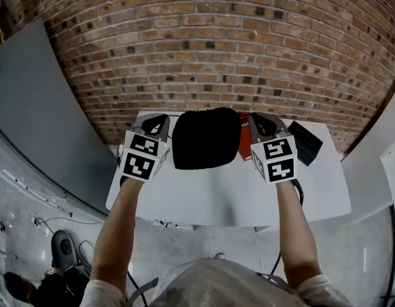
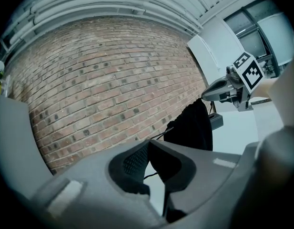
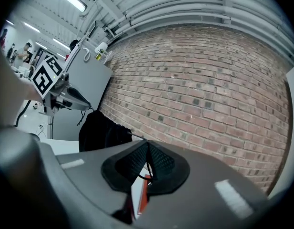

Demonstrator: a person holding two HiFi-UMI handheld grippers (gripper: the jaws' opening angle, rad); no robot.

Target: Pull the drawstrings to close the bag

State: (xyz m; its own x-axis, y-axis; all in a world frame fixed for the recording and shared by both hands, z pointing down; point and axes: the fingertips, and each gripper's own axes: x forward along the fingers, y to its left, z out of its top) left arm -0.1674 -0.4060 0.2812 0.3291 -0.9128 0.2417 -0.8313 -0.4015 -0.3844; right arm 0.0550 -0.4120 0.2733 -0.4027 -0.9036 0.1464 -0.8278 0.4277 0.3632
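A black drawstring bag (image 1: 206,138) stands on the white table (image 1: 216,200) between my two grippers, its top gathered. My left gripper (image 1: 162,120) is at the bag's left, shut on a thin black drawstring (image 2: 159,136) that runs taut from its jaws (image 2: 147,145) to the bag (image 2: 192,125). My right gripper (image 1: 256,118) is at the bag's right, shut on the other drawstring (image 3: 130,136), which leads from its jaws (image 3: 147,143) to the bag (image 3: 101,130). Each gripper shows in the other's view: the right gripper (image 2: 222,88) and the left gripper (image 3: 70,98).
A red and white packet (image 1: 244,141) lies just right of the bag, behind my right gripper. A flat black item (image 1: 306,142) lies at the table's far right. A brick wall (image 1: 210,50) rises behind the table. Grey panels (image 1: 37,120) stand to the left.
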